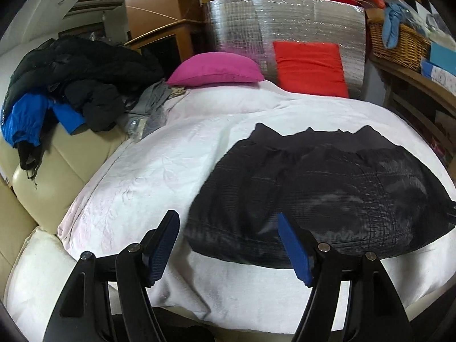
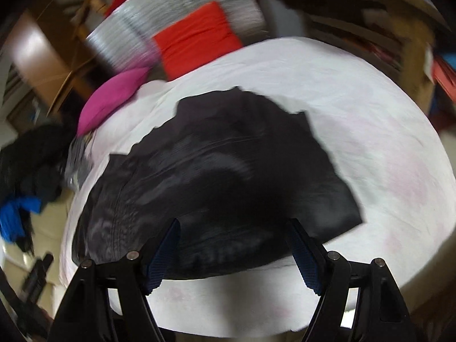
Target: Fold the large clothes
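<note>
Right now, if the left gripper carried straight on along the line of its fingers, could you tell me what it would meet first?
Probably the near-left edge of the black garment lying on the white cover; depth is unclear. The left gripper is open, with nothing between its fingers.

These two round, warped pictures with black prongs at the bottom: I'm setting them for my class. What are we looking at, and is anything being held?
Each picture comes from a wide-angle camera on a hand-held two-finger gripper, looking along its fingers. One shows the left gripper, the other the right gripper. Both stand open and hold nothing. Below them a folded black garment lies on a white bedcover. At the far end sit a pink pillow and a red cushion; a pile of dark and blue clothes waits to one side.
</note>
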`<state>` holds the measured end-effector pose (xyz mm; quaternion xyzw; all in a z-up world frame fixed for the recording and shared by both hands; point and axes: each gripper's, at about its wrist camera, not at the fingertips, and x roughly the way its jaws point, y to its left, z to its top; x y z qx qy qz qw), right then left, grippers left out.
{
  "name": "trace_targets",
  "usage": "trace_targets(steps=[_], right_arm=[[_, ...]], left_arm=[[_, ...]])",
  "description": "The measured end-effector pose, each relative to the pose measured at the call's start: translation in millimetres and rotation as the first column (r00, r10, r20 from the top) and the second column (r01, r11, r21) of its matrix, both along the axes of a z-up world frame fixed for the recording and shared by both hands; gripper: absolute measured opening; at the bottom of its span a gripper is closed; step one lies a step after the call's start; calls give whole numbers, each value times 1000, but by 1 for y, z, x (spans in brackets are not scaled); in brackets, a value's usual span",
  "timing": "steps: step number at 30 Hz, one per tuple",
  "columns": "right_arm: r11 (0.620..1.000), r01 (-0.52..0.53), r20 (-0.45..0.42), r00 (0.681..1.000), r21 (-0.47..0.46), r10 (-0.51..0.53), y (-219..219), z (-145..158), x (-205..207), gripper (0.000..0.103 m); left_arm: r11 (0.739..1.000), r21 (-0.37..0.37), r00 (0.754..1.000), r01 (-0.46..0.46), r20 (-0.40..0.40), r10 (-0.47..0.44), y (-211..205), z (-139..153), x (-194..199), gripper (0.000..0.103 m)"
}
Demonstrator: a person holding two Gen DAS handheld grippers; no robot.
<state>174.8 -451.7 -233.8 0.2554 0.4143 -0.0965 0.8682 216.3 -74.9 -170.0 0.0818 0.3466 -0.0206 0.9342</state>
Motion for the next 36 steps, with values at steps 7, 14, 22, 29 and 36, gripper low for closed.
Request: trace_targets(steps=[7,14,22,29,36], right_arm=[[993,-73,-30,997,-89,71,21,-16,16,79],[990,-104,-85,992,-97,95,20,-20,25,78],[996,-33,-7,999,-83,33,-40,22,47,79],[985,5,-81,997,170,9,-138,-12,87,79],[921,-23,-92,994,389,63,-180,-55,100,80]], left_arm=[[999,29,999,13,-32,-12,-14,-19,14,72],[998,51,991,35,-128,-28,-20,-44,35,72],[995,18,977,96,-193,-91,-1,-21,110,86],[992,-92,930,84,-351,-111,43,-49,189,86],[920,-390,834,31,-497,-239,67,-81,217,86]])
